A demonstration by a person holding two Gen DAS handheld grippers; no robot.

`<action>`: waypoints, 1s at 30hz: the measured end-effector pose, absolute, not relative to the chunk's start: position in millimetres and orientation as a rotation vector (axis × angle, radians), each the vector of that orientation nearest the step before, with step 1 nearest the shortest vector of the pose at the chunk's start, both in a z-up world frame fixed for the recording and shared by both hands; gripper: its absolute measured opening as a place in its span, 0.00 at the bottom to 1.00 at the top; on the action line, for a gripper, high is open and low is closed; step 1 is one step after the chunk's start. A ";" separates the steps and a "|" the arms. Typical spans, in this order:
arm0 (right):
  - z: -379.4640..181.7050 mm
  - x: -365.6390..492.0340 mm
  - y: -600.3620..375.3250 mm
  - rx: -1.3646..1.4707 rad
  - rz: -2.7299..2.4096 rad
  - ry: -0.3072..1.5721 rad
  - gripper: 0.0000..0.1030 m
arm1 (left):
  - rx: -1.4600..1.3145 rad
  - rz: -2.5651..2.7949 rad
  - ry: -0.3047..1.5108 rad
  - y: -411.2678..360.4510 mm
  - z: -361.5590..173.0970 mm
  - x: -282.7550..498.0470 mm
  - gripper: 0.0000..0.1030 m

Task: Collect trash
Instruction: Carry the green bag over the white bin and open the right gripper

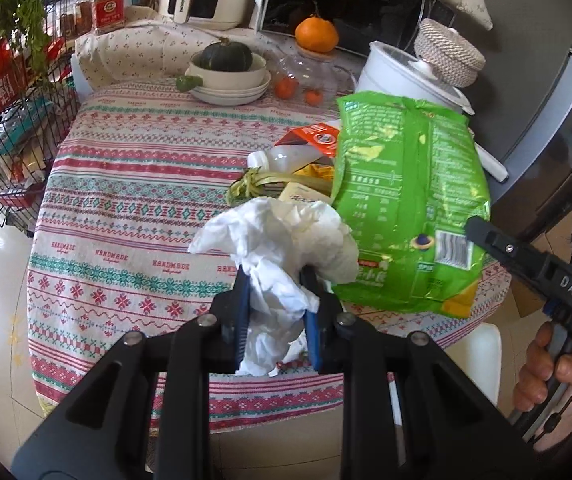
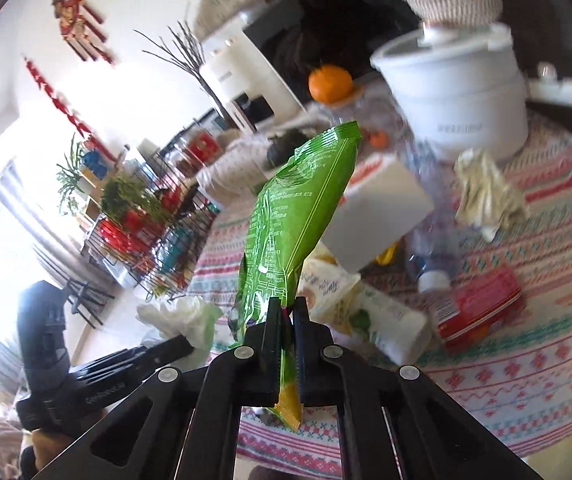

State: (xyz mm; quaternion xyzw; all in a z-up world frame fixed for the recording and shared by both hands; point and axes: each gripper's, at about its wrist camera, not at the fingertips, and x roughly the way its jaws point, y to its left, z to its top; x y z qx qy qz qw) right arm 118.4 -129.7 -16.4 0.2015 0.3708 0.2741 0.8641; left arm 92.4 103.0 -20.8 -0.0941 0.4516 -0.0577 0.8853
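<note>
1. The left gripper has its jaws partly spread, pinching a crumpled white tissue wad held above the round worktop with the red-and-teal patterned cloth.
2. The right gripper has its jaws pressed nearly together, clamping the lower edge of a green crinkly foil snack bag; the bag stands upright, just beside the tissue wad.
3. Beyond the snack bag lie a clear plastic bottle, a red carton and a white cooking pot.
</note>
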 end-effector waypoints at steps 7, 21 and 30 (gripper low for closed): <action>19.9 73.6 -184.6 0.329 0.523 0.736 0.06 | -0.156 -0.245 0.911 61.9 -8.2 77.0 0.25; 18.8 -25.8 -330.0 0.228 0.199 0.780 0.06 | 0.048 -0.559 0.955 -80.6 -27.2 33.6 0.25; -15.7 -60.1 -371.3 0.146 0.047 0.895 0.06 | 0.178 -0.734 1.000 -156.4 -63.0 4.0 0.25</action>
